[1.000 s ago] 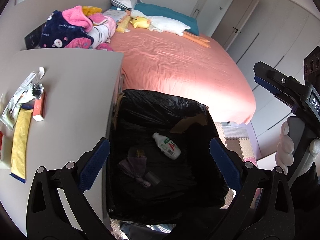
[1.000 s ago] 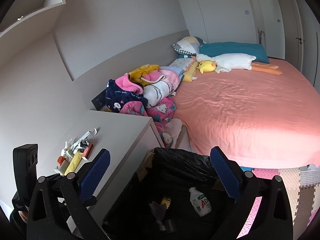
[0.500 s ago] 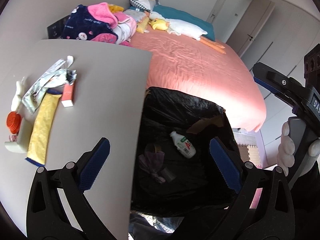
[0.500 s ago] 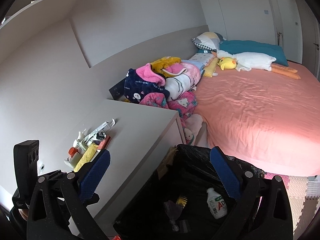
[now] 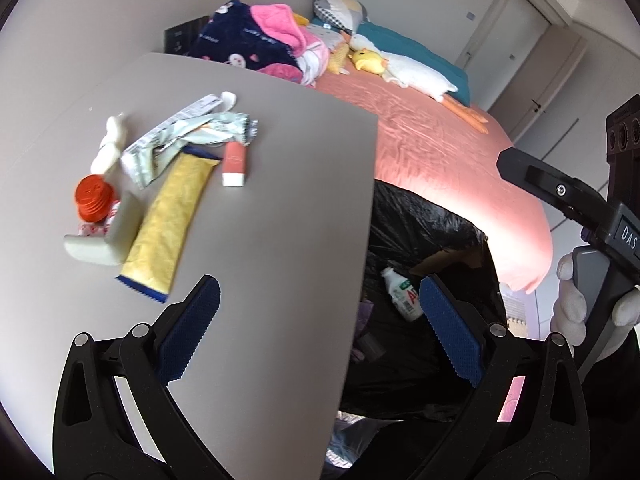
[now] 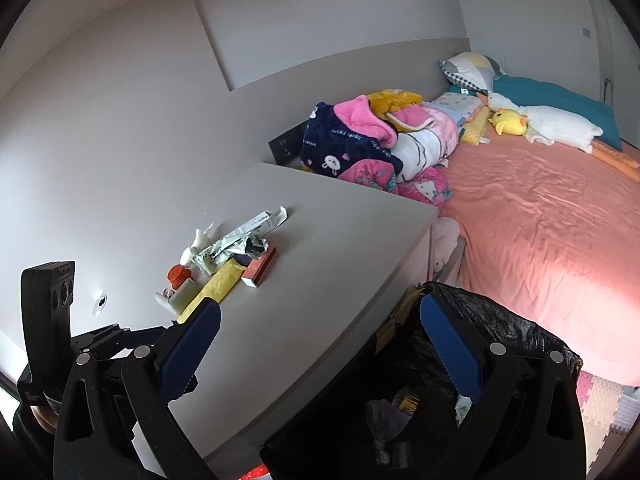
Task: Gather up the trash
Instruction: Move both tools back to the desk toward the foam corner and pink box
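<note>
**Light litter on the tabletop, both grippers empty**

Toward the left edge of the tabletop (image 5: 280, 184) lies the heap I have to clear. Nearest me is a long yellow packet (image 5: 168, 224) with a blue toothed end, flat and soft; I judge it almost weightless and slippery, so I would pinch it across its narrow width near the close end instead of trying to scoop it. Touching its far end is a crumpled silvery wrapper (image 5: 188, 140), springy foil that should crush easily between the pads. Just beside that lies a small pink box (image 5: 234, 162), stiff cardboard, best taken across its short sides. At the left of the packet sit a red cap (image 5: 94, 196) and a white tube (image 5: 108, 240), harder and rounder, likely to roll.

My left gripper (image 5: 318, 312) hangs above the near edge of the tabletop, jaws wide apart and holding nothing. My right gripper (image 6: 320, 338) is likewise spread and empty, over the black trash bag (image 6: 500, 328) standing against the tabletop's right side, with a white bottle (image 5: 402, 294) already inside.
</note>
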Tool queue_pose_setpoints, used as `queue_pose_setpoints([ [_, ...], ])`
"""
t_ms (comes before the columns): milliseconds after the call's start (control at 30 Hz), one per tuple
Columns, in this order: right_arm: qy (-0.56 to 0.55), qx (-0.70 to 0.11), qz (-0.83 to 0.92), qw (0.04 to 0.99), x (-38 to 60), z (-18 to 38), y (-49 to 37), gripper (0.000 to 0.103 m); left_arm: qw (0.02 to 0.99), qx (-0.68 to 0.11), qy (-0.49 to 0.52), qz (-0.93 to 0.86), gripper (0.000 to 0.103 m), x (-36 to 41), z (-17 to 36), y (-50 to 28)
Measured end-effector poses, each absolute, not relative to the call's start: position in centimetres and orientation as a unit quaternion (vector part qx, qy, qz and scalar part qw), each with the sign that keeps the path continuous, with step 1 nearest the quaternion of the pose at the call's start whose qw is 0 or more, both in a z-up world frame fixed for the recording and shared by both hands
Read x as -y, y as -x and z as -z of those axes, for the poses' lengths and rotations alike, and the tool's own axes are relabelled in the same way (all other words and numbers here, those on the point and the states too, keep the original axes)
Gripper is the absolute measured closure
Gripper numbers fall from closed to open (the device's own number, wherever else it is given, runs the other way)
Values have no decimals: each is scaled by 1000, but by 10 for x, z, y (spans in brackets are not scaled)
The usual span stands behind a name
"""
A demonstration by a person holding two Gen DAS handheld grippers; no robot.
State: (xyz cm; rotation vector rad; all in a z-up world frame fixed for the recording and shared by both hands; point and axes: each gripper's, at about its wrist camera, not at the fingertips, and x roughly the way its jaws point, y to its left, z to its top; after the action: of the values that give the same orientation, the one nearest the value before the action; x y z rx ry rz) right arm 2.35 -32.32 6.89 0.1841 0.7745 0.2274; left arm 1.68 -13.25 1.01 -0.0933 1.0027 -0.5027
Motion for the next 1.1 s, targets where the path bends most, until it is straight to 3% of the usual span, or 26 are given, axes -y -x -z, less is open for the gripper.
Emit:
queue_pose_setpoints([
  [733, -55, -436, -148, 886, 236, -30, -85, 6, 860, -475, 98, 161, 6, 49, 8, -38],
  [1100, -41, -467, -138, 873, 209, -2, -119, 16, 858, -482, 132, 120, 6, 16, 26, -60],
])
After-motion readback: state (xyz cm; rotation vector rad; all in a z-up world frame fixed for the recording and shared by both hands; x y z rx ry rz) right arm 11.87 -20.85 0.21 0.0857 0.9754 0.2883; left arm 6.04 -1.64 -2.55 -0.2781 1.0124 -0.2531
